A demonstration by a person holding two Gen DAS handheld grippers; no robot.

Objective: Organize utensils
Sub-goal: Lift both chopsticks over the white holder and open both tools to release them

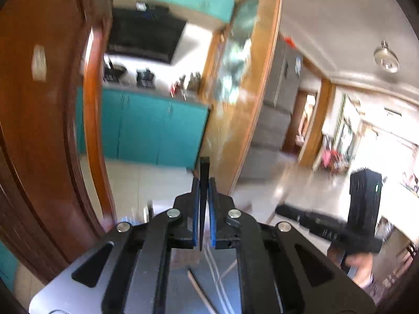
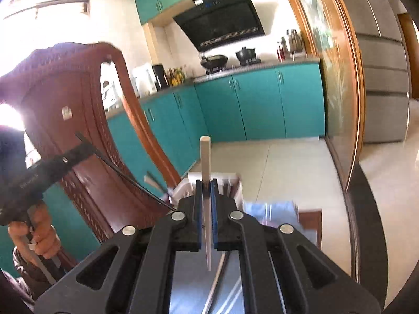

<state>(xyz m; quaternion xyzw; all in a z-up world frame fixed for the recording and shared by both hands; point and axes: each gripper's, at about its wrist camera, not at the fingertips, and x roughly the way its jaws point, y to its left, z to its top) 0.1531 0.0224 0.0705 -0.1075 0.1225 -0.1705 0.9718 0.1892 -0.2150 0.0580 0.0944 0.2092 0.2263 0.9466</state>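
Notably, in the left wrist view the left gripper (image 1: 203,222) pinched a thin, stiff, light black chopstick (image 1: 203,183) near mid-length, raised above the table (image 1: 183,282), while in the right wrist view the right gripper (image 2: 207,217) likewise clamped a pale, probably slippery chopstick (image 2: 205,162) mid-shaft, near a white holder (image 2: 233,183).

blur: kitchen counter (image 1: 146,89) items | hidden: white bin (image 2: 230,183) contents

A brown chair back (image 2: 86,120) stands close on the left; a white utensil holder (image 2: 230,185) is just ahead; the tiled floor (image 2: 288,172) beyond is open.
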